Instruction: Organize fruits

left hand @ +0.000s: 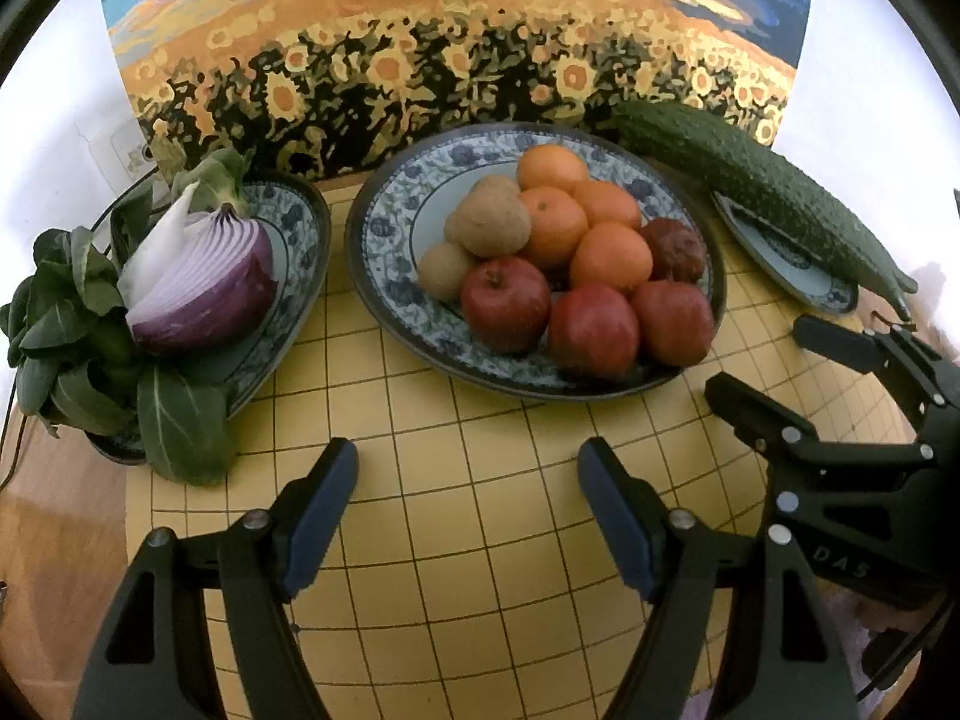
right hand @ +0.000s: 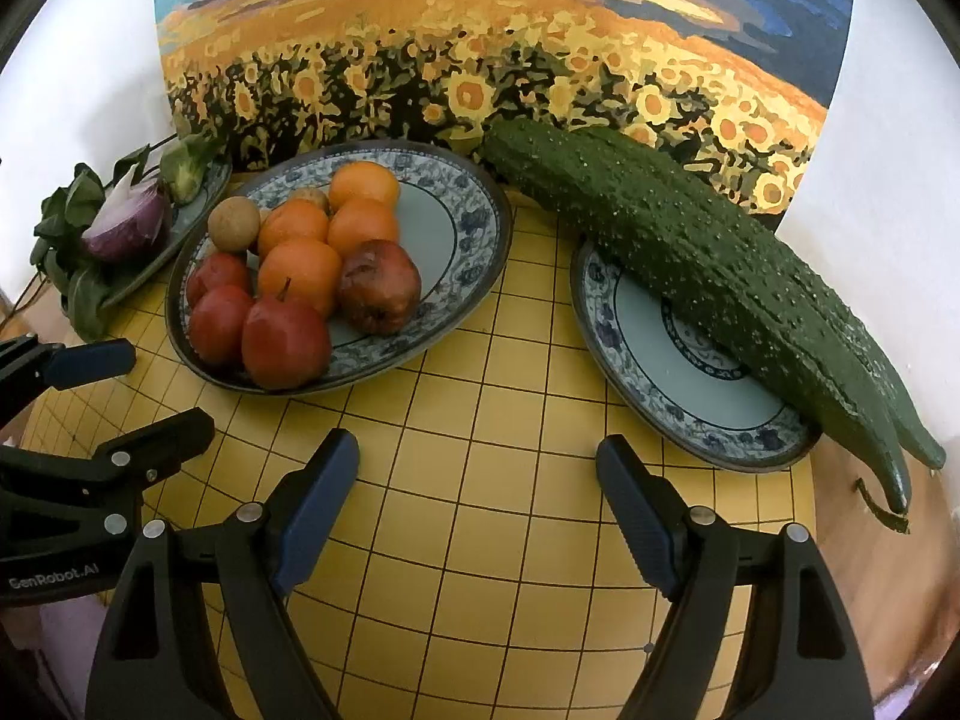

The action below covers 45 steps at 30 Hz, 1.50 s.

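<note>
A blue-patterned plate (left hand: 384, 222) (right hand: 474, 222) in the middle holds several oranges (left hand: 552, 222) (right hand: 300, 267), red apples (left hand: 594, 330) (right hand: 285, 342), round brown fruits (left hand: 492, 222) (right hand: 234, 225) and one dark bruised apple (left hand: 675, 249) (right hand: 378, 285). My left gripper (left hand: 468, 468) (right hand: 165, 387) hovers open over the yellow grid mat (left hand: 480, 540) in front of that plate, with nothing between its fingers. My right gripper (right hand: 478, 450) (left hand: 757, 359) is open too and empty, over the mat between the fruit plate and the right plate (right hand: 660, 360).
Two long cucumbers (right hand: 690, 252) (left hand: 762, 192) lie across the right plate (left hand: 798, 267). A left plate (left hand: 300, 222) carries half a red onion (left hand: 204, 282) (right hand: 126, 228) and leafy greens (left hand: 72, 324). A sunflower painting (left hand: 420, 60) stands behind; wooden tabletop (left hand: 48, 540) borders the mat.
</note>
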### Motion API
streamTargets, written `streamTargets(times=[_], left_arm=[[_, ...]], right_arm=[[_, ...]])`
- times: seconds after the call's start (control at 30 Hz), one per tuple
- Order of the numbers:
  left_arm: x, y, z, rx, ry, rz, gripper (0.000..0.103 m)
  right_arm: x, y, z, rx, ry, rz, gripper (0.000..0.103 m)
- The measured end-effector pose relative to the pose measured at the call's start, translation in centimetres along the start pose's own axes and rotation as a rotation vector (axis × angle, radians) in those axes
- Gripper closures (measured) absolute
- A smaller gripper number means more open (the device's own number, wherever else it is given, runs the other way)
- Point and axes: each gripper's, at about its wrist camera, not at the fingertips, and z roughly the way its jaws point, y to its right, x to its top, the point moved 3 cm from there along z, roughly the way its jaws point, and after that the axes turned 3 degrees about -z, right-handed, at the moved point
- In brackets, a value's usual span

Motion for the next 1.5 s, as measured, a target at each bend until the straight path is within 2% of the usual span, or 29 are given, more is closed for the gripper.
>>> streamTargets(times=[1.0,1.5], left_arm=[[-0.71,-0.03,-0.20,0.002,0.117,0.000,0.022],[-0.48,-0.28,0.11,0.018,0.132,-0.044,0.016]], right_arm=[[-0.38,-0.02,-0.37,-0.003,0.050,0.007,0.020],[-0.27,0.20,-0.32,0.000,0.049,0.027,0.019]])
